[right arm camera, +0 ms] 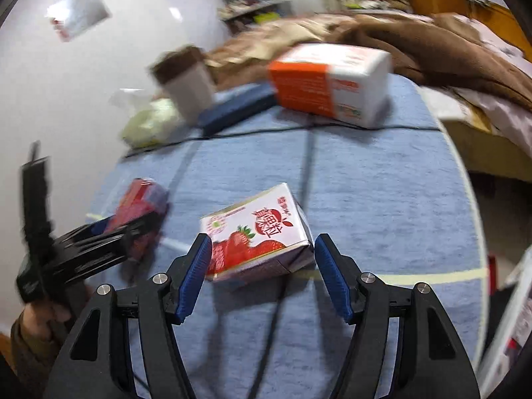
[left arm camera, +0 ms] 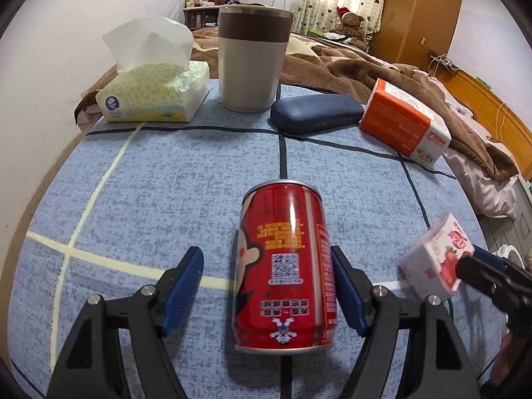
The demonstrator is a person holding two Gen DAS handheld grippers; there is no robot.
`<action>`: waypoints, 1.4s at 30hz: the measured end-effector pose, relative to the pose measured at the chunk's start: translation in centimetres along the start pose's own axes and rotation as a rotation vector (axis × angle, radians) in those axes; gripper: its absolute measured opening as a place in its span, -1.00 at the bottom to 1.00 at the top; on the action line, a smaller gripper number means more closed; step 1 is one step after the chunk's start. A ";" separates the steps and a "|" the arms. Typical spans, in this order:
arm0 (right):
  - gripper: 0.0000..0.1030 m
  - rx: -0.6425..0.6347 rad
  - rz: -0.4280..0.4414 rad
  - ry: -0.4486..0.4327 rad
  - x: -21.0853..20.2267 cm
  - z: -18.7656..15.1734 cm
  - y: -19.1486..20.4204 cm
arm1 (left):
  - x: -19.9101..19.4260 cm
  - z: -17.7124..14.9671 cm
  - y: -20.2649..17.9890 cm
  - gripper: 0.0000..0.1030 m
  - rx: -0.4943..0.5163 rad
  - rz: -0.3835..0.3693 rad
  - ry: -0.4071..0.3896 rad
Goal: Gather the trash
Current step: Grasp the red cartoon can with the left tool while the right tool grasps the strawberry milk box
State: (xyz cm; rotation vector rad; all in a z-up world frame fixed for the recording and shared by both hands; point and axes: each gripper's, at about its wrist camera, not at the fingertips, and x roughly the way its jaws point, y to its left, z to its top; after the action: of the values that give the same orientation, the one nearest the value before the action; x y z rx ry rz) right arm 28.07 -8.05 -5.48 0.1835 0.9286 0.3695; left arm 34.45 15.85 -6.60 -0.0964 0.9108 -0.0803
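Observation:
A red drink can point(left arm camera: 285, 266) stands upright on the blue tablecloth point(left arm camera: 166, 183). My left gripper point(left arm camera: 267, 286) is open around it; the right pad touches the can, the left pad stands apart. A strawberry milk carton point(right arm camera: 257, 232) lies on its side on the cloth. My right gripper point(right arm camera: 262, 272) is open around the carton's near end, left pad at its edge, right pad just apart. The carton point(left arm camera: 435, 261) and the right gripper show at the right of the left wrist view. The can point(right arm camera: 143, 206) and left gripper show blurred at the left of the right wrist view.
At the table's far side stand a tissue pack point(left arm camera: 153, 93), a brown-and-beige cup point(left arm camera: 251, 56), a dark blue glasses case point(left arm camera: 316, 113) and an orange-white box point(left arm camera: 405, 126). A bed with a brown blanket point(left arm camera: 349, 66) lies beyond. The table edge point(right arm camera: 465, 179) curves on the right.

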 end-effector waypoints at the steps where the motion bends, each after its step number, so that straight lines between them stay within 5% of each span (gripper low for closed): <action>1: 0.28 -0.022 -0.008 -0.002 0.0 -0.1 0.3 | 0.0 0.0 0.0 0.50 0.008 0.002 -0.001; 5: 0.32 -0.174 -0.106 -0.027 0.3 0.0 2.1 | -0.1 0.0 0.2 0.50 0.005 -0.007 -0.006; 13: 0.37 -0.276 0.026 0.079 1.0 0.0 2.5 | -0.1 -0.2 0.7 0.50 -0.003 -0.011 -0.004; 17: 0.37 -0.354 0.175 0.150 0.0 -1.1 3.1 | -0.3 -0.1 1.0 0.50 -0.008 -0.008 -0.010; 22: 0.37 -0.457 0.101 0.048 -0.8 1.1 3.3 | -0.4 -0.1 1.7 0.50 -0.019 -0.005 -0.004; 27: 0.37 -0.539 0.236 0.057 0.7 2.4 4.5 | -0.2 -0.1 1.9 0.50 -0.006 -0.002 0.009; 38: 0.37 -0.656 0.428 0.292 3.0 1.4 4.5 | 0.2 -0.1 2.5 0.50 -0.009 -0.024 0.022; 42: 0.37 -0.687 0.381 0.311 1.8 -0.3 4.2 | 0.1 0.0 2.5 0.50 -0.004 -0.014 0.022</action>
State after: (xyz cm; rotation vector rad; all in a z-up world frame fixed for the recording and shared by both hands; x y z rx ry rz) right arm 27.82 -3.48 -5.72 -0.3429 1.0192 1.0685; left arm 34.58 18.35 -6.98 -0.1055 0.9320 -0.0928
